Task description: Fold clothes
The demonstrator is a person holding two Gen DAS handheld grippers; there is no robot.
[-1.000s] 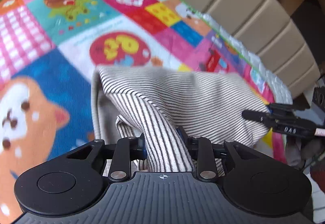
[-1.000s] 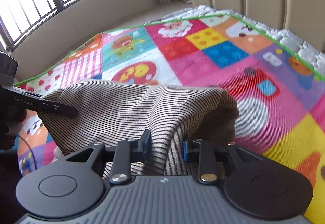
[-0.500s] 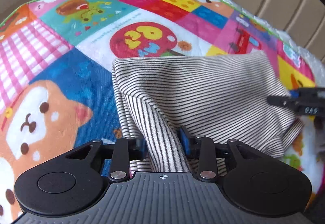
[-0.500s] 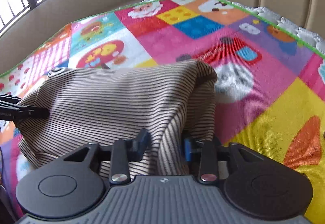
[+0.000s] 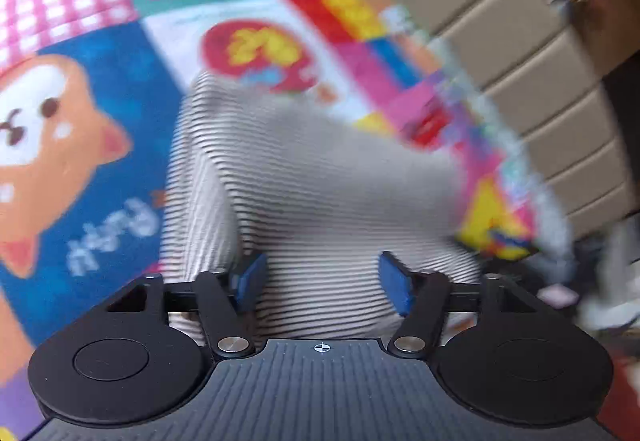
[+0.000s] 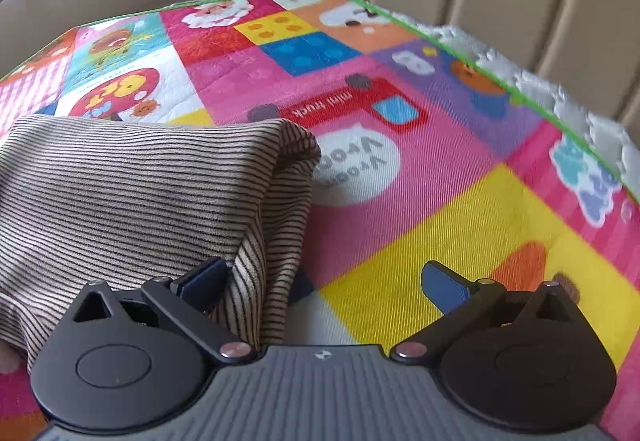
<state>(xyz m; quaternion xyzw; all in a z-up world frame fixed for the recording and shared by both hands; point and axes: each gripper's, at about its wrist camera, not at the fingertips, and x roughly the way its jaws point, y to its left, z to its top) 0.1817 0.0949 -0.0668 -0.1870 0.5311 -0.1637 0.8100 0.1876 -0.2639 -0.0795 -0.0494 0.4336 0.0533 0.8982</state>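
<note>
One patchwork play mat point(image 6: 420, 201) covers the bed, its red truck panel reading "mini truck". One folded striped garment point(image 6: 140, 193) lies on its near left part. The left hand-held gripper point(image 5: 320, 277) and right hand-held gripper point(image 6: 324, 281) both gape wide, gripping nothing.

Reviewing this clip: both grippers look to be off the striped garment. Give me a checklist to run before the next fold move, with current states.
1. Left gripper open: ok, blue pads spread with the striped garment between them, not pinched.
2. Right gripper open: ok, jaws wide apart.
3. Right gripper free of cloth: not ok, its left pad sits against the garment's folded edge.
4. Garment resting on the patchwork play mat: ok.
5. Fold edges aligned: cannot tell, left wrist view is motion-blurred.
</note>
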